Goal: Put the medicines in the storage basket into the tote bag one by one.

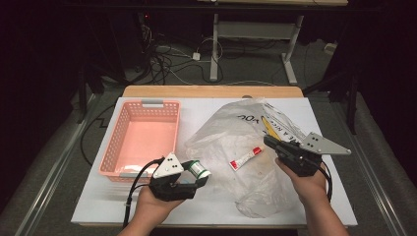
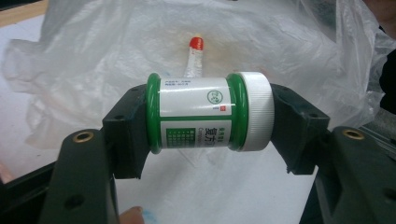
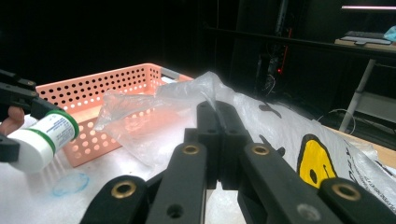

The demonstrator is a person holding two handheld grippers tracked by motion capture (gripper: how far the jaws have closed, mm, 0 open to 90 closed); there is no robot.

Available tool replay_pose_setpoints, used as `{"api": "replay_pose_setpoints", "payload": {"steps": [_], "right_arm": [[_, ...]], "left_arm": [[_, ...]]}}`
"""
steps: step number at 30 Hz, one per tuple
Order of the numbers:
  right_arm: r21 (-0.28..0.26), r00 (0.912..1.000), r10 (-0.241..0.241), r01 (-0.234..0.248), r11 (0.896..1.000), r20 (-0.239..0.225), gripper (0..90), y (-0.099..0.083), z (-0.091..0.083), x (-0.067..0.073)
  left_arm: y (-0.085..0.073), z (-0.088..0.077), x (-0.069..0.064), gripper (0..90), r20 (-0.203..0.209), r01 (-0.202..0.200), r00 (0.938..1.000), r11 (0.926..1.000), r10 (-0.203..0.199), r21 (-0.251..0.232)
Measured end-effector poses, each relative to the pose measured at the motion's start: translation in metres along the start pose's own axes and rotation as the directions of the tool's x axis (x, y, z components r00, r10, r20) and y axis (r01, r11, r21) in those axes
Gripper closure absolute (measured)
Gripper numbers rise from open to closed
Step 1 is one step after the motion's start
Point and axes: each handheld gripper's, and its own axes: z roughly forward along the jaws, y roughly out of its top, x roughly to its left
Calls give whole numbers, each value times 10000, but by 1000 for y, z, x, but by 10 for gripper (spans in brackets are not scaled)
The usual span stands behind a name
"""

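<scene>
The small bottle (image 2: 210,112) with green rings, a white label and a white cap is clamped end to end between the two jaws of the left gripper (image 2: 208,126); one jaw presses on its green base and the other on the cap. The bottle lies sideways in this grip, above the white table cover (image 1: 98,196), just beside the near right corner of the pink basket (image 1: 140,137). In the right gripper view the same bottle (image 3: 42,135) is at the left edge, in front of the perforated wall of the basket (image 3: 93,93).

Beyond the bottle lies a crumpled clear plastic bag (image 1: 236,142) spread over the middle of the table. Inside or under the plastic rests a small white tube with a red cap (image 1: 245,159), well apart from the bottle.

The right gripper (image 3: 219,116) has its jaws pressed together, and they pinch a fold of the plastic bag at the right side. A yellow printed mark (image 3: 315,161) shows on the bag near this gripper
</scene>
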Motion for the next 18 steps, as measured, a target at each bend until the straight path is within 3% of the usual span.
{"api": "replay_pose_setpoints", "payload": {"steps": [7, 13, 18], "right_arm": [[-4, 10000, 1, -1, 10000, -19, 900, 0, 0, 1], [-9, 10000, -31, 31, 10000, -70, 900, 1, 1, 2], [-22, 9999, -63, 63, 10000, -103, 900, 2, 1, 3]], "left_arm": [[-3, 12, -7, 351, 219, -224, 9995, 9996, 219, 190], [-1, 22, -10, 351, 565, -210, 9982, 9998, 206, 52], [6, 38, -15, 351, 505, -528, 9974, 9981, 511, 317]]}}
